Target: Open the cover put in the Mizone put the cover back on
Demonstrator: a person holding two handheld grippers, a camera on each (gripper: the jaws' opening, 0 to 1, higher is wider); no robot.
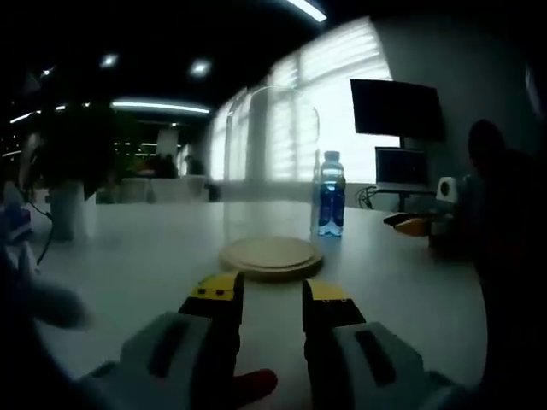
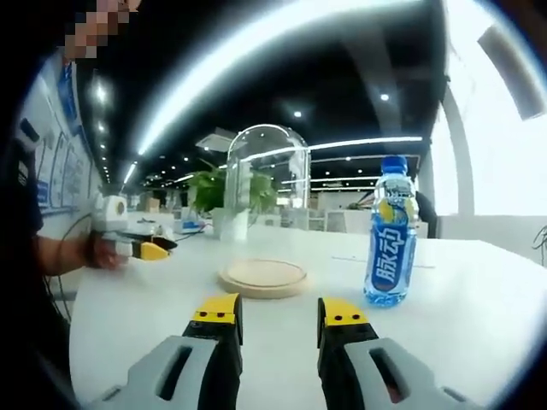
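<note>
- White table (image 2: pixel 479 316) in a dim office.
- Clear glass dome cover (image 2: pixel 267 196) sits on its round wooden base (image 2: pixel 262 278), frame centre.
- Blue-capped Mizone bottle (image 2: pixel 391 243) stands upright right of it.
- Left gripper (image 1: pixel 272 295) and right gripper (image 2: pixel 278 314) gape narrowly, empty.

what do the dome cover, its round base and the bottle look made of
Dome cover: clear glass or acrylic, glossy; the room shows through it. Base: pale matte wood, probably. Bottle: clear plastic, blue cap and printed label.

An open-plan office, it seems; ahead of the jaws, beyond the white table (image 2: pixel 479 316), stand monitors (image 1: pixel 397 109), ceiling strip lights (image 2: pixel 256 38), potted plants (image 2: pixel 205 192), blinded windows (image 1: pixel 333 94).
</note>
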